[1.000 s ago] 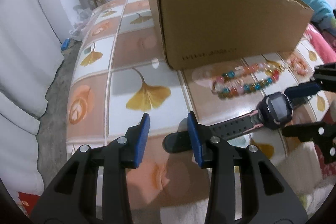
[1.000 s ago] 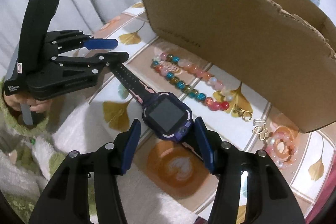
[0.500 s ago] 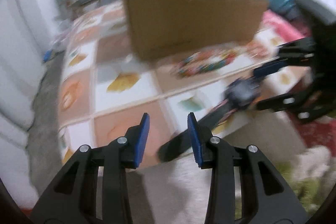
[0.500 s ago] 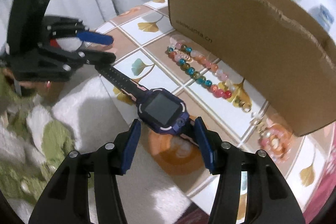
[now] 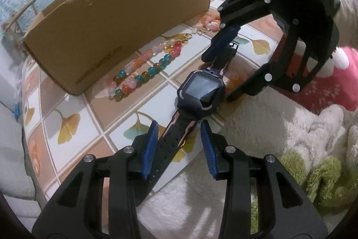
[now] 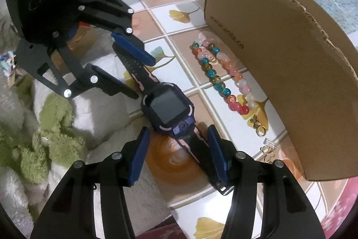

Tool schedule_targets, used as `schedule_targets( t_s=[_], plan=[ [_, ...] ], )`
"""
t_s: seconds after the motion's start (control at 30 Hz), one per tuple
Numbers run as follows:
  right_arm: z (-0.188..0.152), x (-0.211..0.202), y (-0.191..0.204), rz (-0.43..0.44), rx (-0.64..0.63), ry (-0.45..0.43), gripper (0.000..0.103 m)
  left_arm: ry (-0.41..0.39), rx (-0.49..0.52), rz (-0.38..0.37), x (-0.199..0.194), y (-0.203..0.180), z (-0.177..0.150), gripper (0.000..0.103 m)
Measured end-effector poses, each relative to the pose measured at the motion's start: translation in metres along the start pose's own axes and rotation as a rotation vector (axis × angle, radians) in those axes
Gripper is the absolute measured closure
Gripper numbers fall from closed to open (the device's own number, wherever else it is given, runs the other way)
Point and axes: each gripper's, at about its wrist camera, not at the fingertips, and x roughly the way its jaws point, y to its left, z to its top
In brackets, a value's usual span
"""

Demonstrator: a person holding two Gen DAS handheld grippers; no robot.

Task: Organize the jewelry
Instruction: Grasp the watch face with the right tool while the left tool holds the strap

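A dark purple smartwatch [image 5: 201,91] [image 6: 170,109] with a black-and-pink strap lies on the tiled tabletop [image 5: 73,127] near its front edge. My left gripper [image 5: 179,124] [image 6: 143,77] is open and straddles one strap end, with gaps at both pads. My right gripper [image 6: 178,129] [image 5: 217,77] is open over the buckle end, and the strap runs close to its right pad. A multicoloured bead necklace [image 5: 147,68] [image 6: 214,77] lies between the watch and the cardboard box [image 5: 123,21] [image 6: 290,73].
A pink bead bracelet [image 5: 212,24] and small gold and silver charms [image 6: 266,145] lie along the box's base. White and green fluffy fabric [image 5: 313,149] [image 6: 44,127] hangs off the table's front edge, below both grippers. A pink cloth [image 5: 335,86] lies to the right.
My left gripper swung right and rolled. The strap, which lay outside its right finger, now runs between its fingers. My right gripper rolled in place over the other strap end. The watch stayed put.
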Motion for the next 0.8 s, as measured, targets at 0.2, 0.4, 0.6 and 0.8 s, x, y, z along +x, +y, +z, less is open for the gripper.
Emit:
schedule_targets(
  t_s=[0.2,0.4,0.6,0.8],
  plan=[
    [0.002,0.001,-0.007,0.049,-0.026,0.037,0.056,0.017,0.057,-0.053,0.0,-0.004,0.002,0.069],
    [0.005,-0.001,-0.011,0.071,-0.07,0.083,0.067,0.035,0.129,-0.132,0.003,0.009,0.011,0.072],
    [0.008,0.0,-0.01,0.081,-0.102,0.112,0.073,0.074,0.244,-0.203,0.008,0.011,0.022,0.072],
    [0.01,-0.002,-0.001,0.063,-0.125,0.124,0.076,0.092,0.315,-0.213,0.014,0.013,0.028,0.079]
  ],
)
